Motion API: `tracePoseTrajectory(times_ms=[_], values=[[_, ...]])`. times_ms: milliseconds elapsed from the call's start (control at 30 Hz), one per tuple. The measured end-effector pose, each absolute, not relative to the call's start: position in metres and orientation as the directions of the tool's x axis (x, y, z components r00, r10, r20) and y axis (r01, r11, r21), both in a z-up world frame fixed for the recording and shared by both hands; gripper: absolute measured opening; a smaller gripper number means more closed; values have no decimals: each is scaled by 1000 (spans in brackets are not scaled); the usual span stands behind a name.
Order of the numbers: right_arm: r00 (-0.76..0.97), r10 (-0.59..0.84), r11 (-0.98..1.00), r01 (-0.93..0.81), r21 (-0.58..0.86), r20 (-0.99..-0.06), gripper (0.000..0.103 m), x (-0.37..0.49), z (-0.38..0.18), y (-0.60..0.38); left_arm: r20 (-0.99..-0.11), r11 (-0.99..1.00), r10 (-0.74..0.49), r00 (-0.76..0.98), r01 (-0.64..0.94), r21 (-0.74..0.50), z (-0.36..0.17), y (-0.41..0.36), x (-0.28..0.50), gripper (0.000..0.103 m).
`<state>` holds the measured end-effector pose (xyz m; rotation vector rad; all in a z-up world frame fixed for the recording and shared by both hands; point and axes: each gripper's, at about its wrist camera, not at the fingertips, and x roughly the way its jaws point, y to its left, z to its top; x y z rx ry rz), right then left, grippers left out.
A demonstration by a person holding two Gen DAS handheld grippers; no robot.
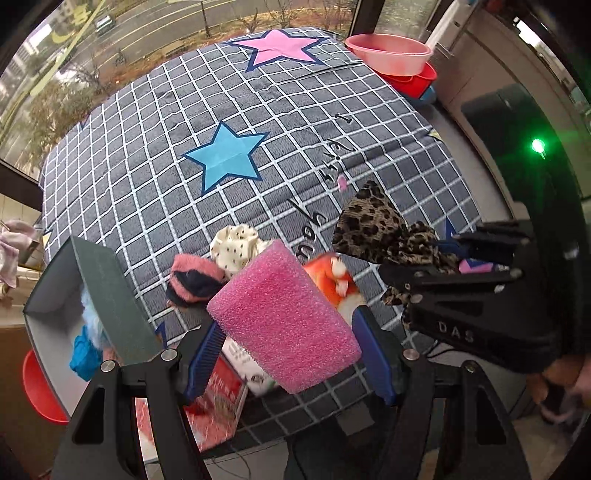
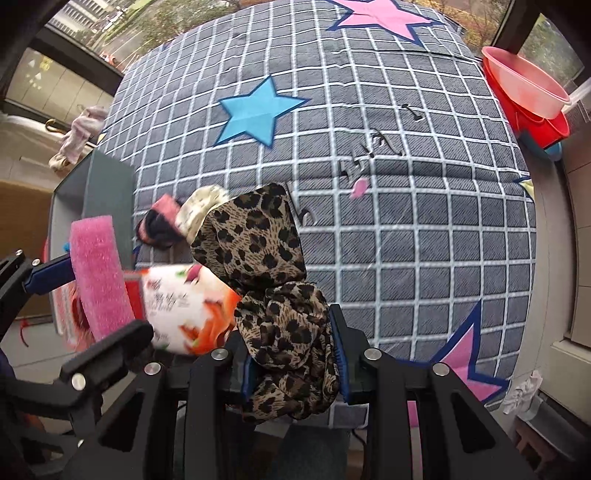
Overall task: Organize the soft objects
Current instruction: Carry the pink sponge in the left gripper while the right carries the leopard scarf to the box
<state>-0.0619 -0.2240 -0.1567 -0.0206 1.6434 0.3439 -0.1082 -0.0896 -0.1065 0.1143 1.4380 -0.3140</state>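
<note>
**Both claws hold a soft thing above the bed**

The left claw (image 1: 291,328) grips a pink sponge (image 1: 284,317) between its blue pads, lifted over the checked bed cover (image 1: 295,122). The right claw (image 2: 291,354) is narrow and holds a leopard cloth (image 2: 266,258) that hangs bunched. On the bed lie a pink-and-dark sock (image 1: 195,277) and a dotted cream cloth (image 1: 236,245), touching. A grey box (image 1: 107,291) stands at the left.

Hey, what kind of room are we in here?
Probably a bedroom or enclosed balcony in an upper-floor flat: a grey checked star-print bedsheet, stacked pink and red plastic basins, and a window overlooking a street.
</note>
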Motion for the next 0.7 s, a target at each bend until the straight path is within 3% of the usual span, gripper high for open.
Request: tracePoseTrajectory(times_ms=[300, 700], values=[[-131, 195, 939, -261, 224, -972, 34, -82, -143, -206, -982, 965, -135, 131, 242, -100, -91, -69, -134, 73], [-95, 230, 889, -384, 249, -969, 34, -79, -107, -154, -963, 995, -87, 257, 59, -74, -58, -9, -138, 73]])
